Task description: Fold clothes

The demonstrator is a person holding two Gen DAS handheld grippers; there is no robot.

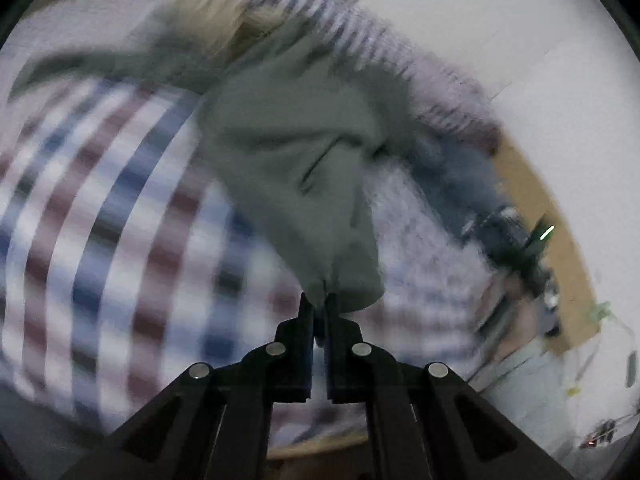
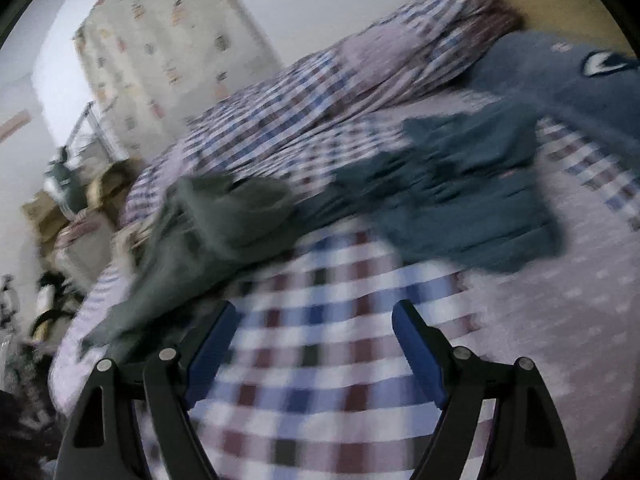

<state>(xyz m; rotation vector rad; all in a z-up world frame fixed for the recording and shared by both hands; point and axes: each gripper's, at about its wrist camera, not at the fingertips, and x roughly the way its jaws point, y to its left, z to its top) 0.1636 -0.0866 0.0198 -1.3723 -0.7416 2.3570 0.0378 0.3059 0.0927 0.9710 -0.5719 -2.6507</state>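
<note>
Garment pinched in left claw tips

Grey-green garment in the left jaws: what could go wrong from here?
1. The left gripper pinches only a small bunched tip of the grey-green garment; it could slip out mid-swing.
2. The right gripper is open and empty, so the hanging cloth is unsupported.
3. The teal garment lies close by and could get dragged.

2 garments side by side on the bedspread, pillow behind.
</note>
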